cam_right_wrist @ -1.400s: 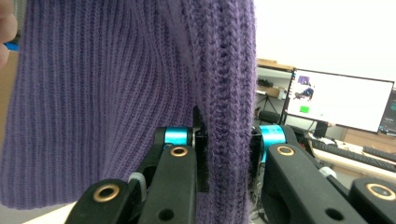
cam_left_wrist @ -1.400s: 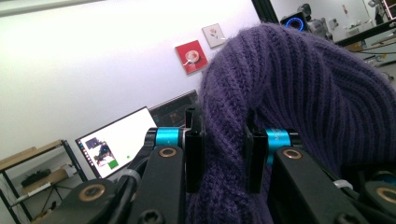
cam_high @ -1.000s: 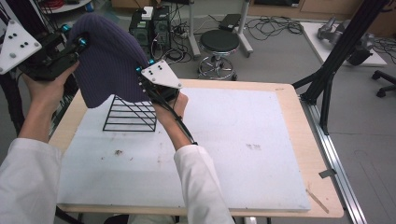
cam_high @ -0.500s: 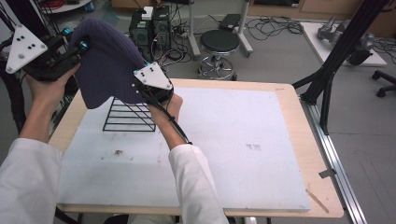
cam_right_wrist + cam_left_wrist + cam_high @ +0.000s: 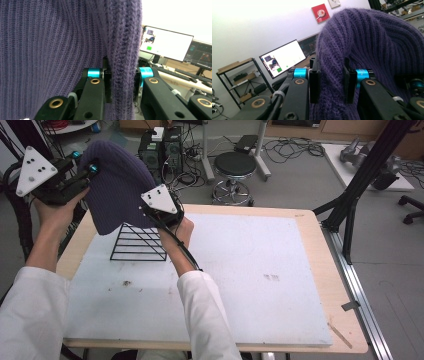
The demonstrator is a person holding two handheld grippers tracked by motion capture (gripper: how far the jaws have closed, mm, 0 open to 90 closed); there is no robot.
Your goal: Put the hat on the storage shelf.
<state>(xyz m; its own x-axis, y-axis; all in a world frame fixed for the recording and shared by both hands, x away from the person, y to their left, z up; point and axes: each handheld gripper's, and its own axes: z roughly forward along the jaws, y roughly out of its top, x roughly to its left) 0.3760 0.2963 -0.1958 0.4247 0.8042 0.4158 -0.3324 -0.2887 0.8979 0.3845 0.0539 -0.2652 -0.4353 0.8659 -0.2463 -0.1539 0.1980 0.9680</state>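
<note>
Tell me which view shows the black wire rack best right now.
The high view: the black wire rack stands whole on the white mat, with the purple beanie hanging just above it. It isn't visible in the gripper views; there the left gripper and right gripper show close-up knit clamped between their jaws.

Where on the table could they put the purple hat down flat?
The white mat is bare right of the wire rack, out to the table's far-right edge, and in front of the rack toward the person. The back-left corner is crowded: the rack stands there, and the purple hat hangs above it between the left gripper and right gripper.
</note>
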